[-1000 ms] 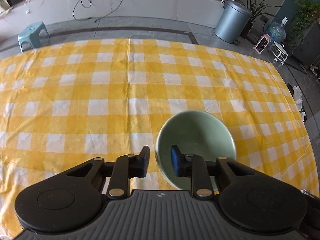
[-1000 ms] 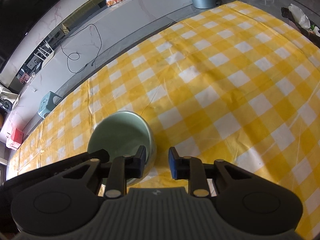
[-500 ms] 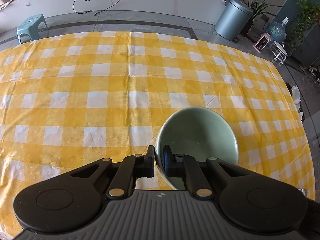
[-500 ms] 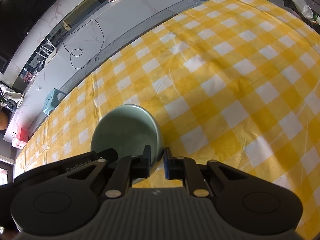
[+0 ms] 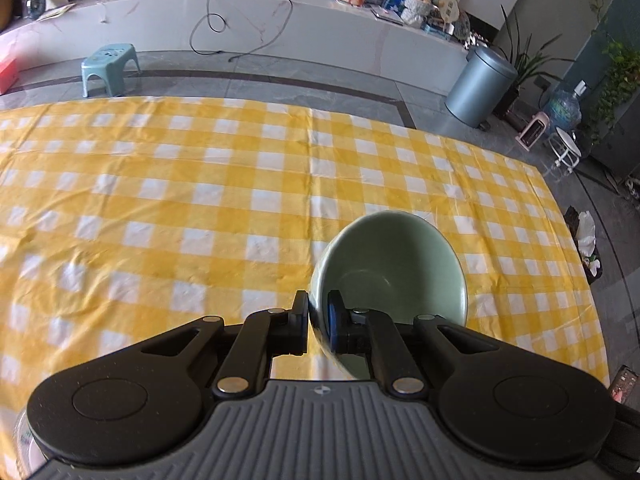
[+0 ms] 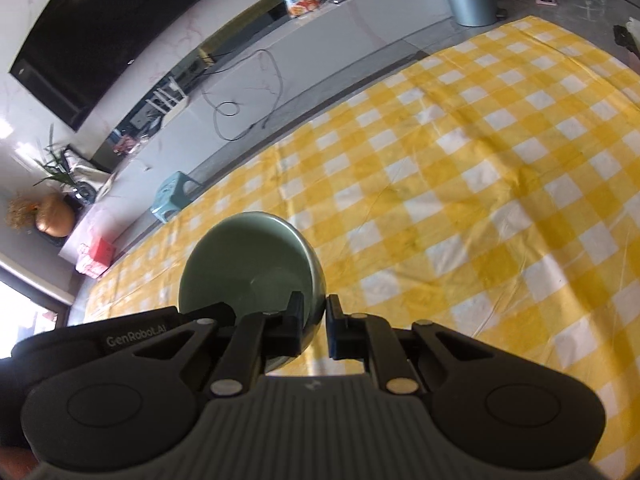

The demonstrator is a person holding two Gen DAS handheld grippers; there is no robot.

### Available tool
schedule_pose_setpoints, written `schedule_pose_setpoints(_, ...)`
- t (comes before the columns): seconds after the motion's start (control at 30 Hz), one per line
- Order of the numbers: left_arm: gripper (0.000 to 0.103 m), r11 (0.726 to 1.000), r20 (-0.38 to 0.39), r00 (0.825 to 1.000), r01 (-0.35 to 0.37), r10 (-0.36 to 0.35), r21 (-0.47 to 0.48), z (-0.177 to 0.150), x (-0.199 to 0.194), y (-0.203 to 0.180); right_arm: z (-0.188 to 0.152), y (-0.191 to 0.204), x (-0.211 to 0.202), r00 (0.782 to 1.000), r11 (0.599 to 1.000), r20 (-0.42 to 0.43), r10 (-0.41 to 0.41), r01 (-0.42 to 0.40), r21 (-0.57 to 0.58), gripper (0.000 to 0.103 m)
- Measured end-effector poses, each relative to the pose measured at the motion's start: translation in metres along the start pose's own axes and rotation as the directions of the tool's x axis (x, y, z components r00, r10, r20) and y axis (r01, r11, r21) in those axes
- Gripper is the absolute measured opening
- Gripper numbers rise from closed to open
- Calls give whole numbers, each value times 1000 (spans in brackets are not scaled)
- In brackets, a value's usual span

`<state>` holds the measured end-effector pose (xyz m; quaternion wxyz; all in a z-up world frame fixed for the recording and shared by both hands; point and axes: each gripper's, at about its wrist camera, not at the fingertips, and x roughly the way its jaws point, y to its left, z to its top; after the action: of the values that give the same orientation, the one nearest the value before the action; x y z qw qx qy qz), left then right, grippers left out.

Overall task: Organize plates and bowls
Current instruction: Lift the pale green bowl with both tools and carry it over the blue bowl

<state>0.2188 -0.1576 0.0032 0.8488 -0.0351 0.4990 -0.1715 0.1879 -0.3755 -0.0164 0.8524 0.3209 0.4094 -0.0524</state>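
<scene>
Bowl: 1 pale green bowl (image 5: pixel 394 268), lower centre-right of the left wrist view; lower centre-left of the right wrist view (image 6: pixel 248 256). It appears clear of the yellow checked tablecloth (image 5: pixel 160 208), carried between the 2 tools.
Left gripper: the left gripper (image 5: pixel 318 322) is clenched on the bowl's near-left rim, 1 finger outside the wall, 1 inside.
Right gripper: the right gripper (image 6: pixel 316 326) is clamped on the opposite rim, left finger inside the bowl, right finger outside.
Other crockery: no plates or further bowls visible in either view; a pale rim at the lower left corner of the left view is too cropped to identify.
Step in hand (judgement): a 2-handed lift and carry of the bowl toward wherever it is to be stacked.
How to do it well (judgement): keep both hands rising together so the rim stays level; a glazed wall pinched at 2 thin points could slip or twist if 1 hand leads. Hold both grips firm until the base is seated.
Change since earlier frames: 1 second ago both sets of jaws stood apart astride the rim; now they have closed on it. More floor and back wall show at the top of both views, consistent with the tools having risen.
</scene>
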Motion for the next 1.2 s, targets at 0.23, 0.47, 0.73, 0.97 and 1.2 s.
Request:
schedule_pose_setpoints(0.23, 11, 998, 79, 996, -22, 27, -63, -25, -51, 11, -21, 20, -37, 996, 994, 42, 82, -79, -78, 7)
schedule_pose_setpoints(0.47, 10, 995, 171, 984, -25, 41, -96, -53, -94, 24, -53, 40, -72, 987, 985, 88, 136, -125, -121, 7)
schedule_pose_setpoints(0.73, 10, 992, 168, 986, 1, 20, -125, -100, -115, 41, -106, 33, -99, 983, 984, 87, 160, -153, -88, 7)
schedule_pose_setpoints(0.97, 12, 975, 136, 990, 55, -26, -216, -128, -113, 61, -124, 34, -106, 986, 987, 84, 142, -134, -93, 7)
schedule_pose_setpoints(1.2, 12, 967, 102, 994, 63, -38, -247, -136, -100, 71, -134, 34, -95, 994, 992, 55, 93, -88, -93, 6)
